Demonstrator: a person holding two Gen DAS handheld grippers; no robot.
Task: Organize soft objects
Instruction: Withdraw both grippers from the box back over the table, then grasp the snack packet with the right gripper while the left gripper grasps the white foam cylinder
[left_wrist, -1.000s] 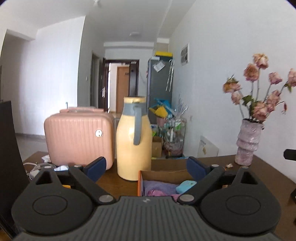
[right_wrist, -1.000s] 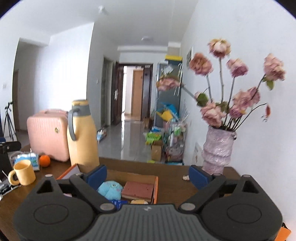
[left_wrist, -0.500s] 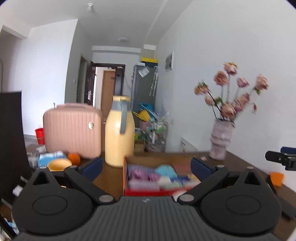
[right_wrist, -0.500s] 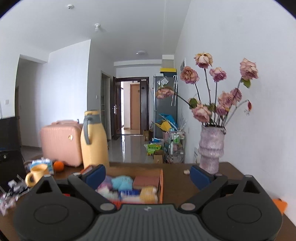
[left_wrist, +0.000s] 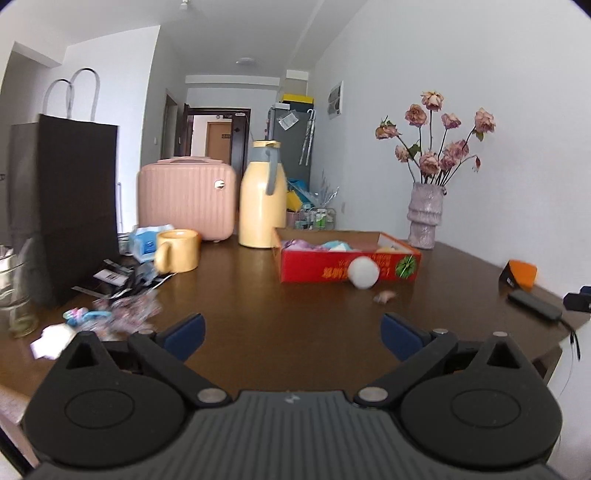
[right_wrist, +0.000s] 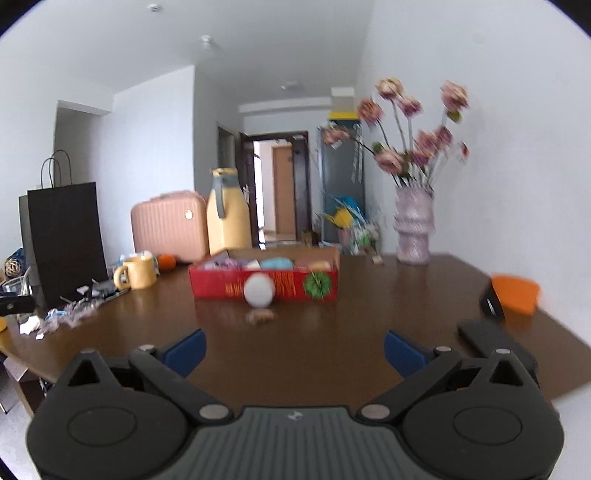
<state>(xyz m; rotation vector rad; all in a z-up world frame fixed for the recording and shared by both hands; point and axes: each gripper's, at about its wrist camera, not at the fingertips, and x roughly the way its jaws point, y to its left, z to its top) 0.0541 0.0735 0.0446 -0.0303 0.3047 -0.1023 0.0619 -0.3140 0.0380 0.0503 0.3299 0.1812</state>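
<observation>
Brown table (left_wrist: 295, 295) — white ball (left_wrist: 363, 272) well beyond opening right gripper (right_wrist: 293, 349).

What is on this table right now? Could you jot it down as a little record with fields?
Box: red cardboard box, open on top, soft items inside
Outside the box: white ball on the table, against the box's front wall
Behind the box: yellow jug, pink case
Right rear: vase of dried roses
Left side: yellow mug, black paper bag, small litter
Left gripper: jaws wide, nothing between them
Right gripper: jaws opening, nothing between them
</observation>
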